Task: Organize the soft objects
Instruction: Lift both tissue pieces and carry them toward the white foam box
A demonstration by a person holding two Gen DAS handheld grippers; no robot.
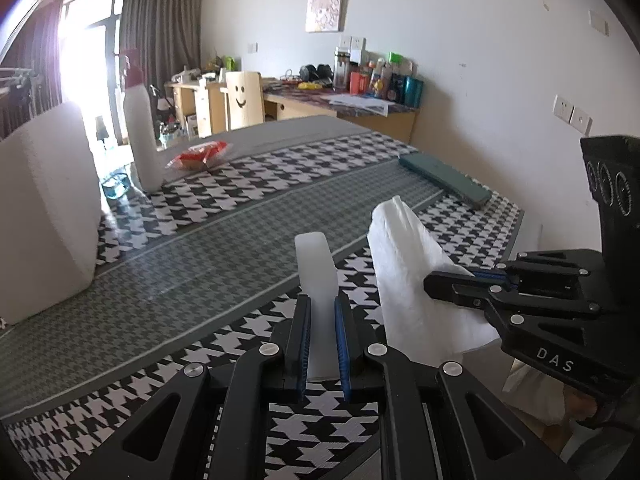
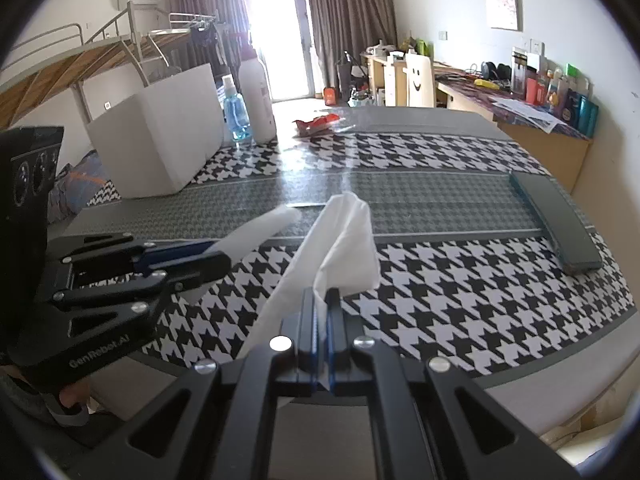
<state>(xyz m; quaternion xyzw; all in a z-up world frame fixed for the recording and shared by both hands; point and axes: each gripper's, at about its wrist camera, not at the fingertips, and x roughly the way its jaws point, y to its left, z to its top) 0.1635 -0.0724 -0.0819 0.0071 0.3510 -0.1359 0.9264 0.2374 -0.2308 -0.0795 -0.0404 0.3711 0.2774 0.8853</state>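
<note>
My left gripper (image 1: 323, 300) is at the bottom middle of the left wrist view, blue pads shut on a narrow white tissue piece (image 1: 316, 256) that stands up between them. To its right, my right gripper (image 1: 436, 282) is shut on a larger crumpled white tissue (image 1: 400, 256). In the right wrist view the right gripper (image 2: 320, 294) pinches that tissue (image 2: 348, 232) just above the houndstooth tablecloth (image 2: 460, 292). The left gripper (image 2: 222, 262) comes in from the left with its white strip (image 2: 276, 218). Whether both pieces are one sheet I cannot tell.
A white box (image 2: 160, 140) stands at the table's left. Behind it are a white bottle (image 2: 258, 96) and a blue spray bottle (image 2: 234, 112). A red snack packet (image 2: 316, 124) lies further back. A dark green flat case (image 2: 560, 224) lies to the right.
</note>
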